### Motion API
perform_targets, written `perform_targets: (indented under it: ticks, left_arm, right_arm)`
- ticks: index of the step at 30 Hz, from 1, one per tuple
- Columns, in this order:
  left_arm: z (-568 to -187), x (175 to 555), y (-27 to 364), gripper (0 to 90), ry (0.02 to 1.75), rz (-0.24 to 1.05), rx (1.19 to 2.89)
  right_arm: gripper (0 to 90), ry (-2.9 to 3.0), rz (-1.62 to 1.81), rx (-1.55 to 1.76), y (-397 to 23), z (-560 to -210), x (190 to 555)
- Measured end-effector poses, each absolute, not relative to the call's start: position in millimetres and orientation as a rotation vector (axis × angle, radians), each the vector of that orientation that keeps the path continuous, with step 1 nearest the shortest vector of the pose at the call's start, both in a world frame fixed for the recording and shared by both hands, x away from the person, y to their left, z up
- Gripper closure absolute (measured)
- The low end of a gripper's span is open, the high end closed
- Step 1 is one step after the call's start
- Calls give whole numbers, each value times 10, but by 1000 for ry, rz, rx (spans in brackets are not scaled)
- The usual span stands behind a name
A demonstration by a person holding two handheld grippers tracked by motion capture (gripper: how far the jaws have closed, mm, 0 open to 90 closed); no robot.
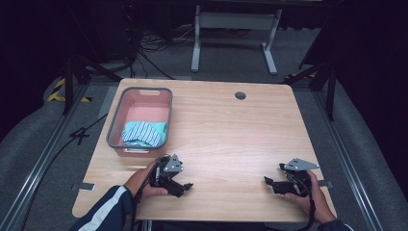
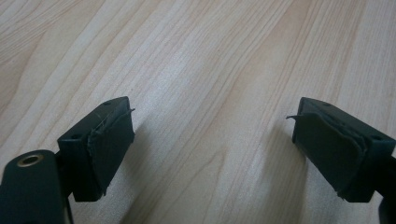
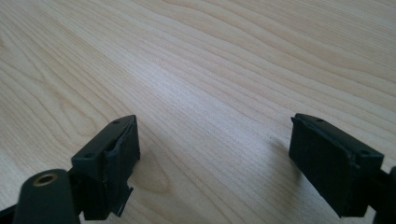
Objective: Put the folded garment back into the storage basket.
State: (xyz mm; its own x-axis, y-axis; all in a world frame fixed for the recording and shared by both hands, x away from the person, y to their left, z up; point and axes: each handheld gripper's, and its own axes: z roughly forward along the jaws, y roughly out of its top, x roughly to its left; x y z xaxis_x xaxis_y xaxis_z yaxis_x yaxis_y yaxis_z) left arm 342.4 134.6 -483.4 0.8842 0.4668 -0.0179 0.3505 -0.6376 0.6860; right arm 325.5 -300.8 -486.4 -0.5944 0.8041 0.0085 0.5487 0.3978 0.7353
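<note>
Pink basket (image 1: 115, 126) holds striped cloth (image 1: 143, 133).

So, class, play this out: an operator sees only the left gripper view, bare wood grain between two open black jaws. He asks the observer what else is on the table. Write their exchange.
Operator: Anything on this table besides wood?
Observer: Yes, a grey-rimmed pink plastic basket sits near the far left of the light wooden table.
Operator: Is it empty?
Observer: No, a crumpled blue-and-white striped cloth lies in its near end.
Operator: Where are the other tongs?
Observer: The right tongs rest low by the table's near right edge, jaws apart, nothing between them.
Operator: And mine?
Observer: The left tongs sit just on the near side of the basket, also open.
</note>
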Motion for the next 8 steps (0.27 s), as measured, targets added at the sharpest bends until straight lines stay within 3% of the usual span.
perform_targets:
  ticks: [8]
  left_arm:
    - [-4833, 3424, 1346, 124, 585, 208, 2326]
  right_arm:
    - [167, 2314, 1020, 1170, -3009, -4865, 3258]
